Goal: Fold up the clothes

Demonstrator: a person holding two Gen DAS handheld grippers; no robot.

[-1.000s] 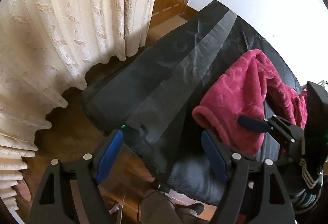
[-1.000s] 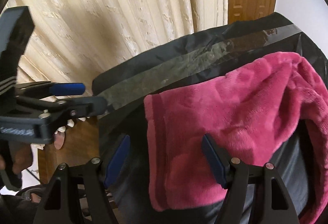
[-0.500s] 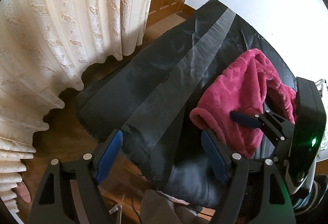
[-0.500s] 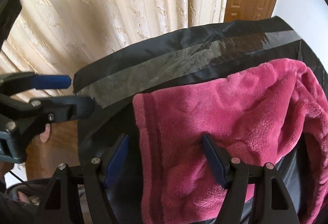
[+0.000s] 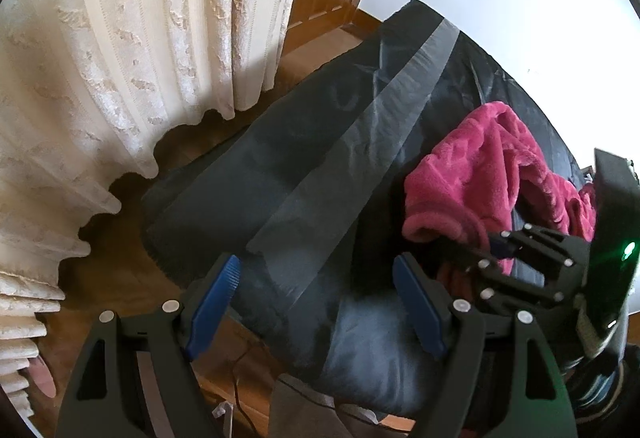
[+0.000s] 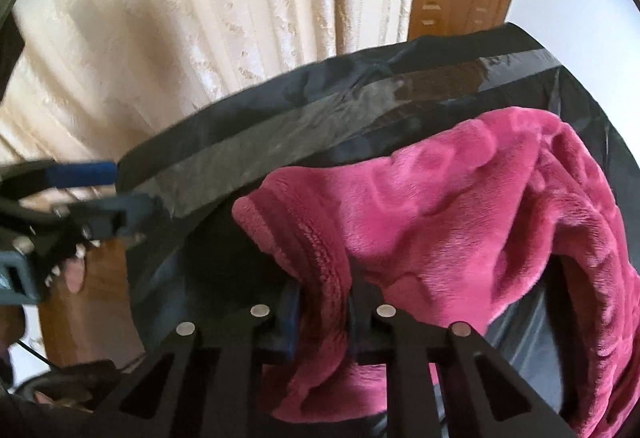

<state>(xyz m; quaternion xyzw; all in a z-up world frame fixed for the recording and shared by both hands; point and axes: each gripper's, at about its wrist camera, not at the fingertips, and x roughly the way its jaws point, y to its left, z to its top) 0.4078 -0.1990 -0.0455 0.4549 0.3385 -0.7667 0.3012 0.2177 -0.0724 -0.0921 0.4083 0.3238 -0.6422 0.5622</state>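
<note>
Where the right gripper [image 6: 324, 312] pinches the ribbed hem of the thick magenta fleece garment [image 6: 460, 222], the pile bunches softly between the closed fingers, so it should handle as light, limp and plush, not slippery, best held by that firmer hem. The left gripper [image 5: 316, 310] hangs with jaws spread, holding nothing, above the dark plastic-covered worktop with a grey tape strip [image 5: 348, 165]. The garment lies crumpled and partly doubled over on that worktop, its surface embossed with a faint pattern.
</note>
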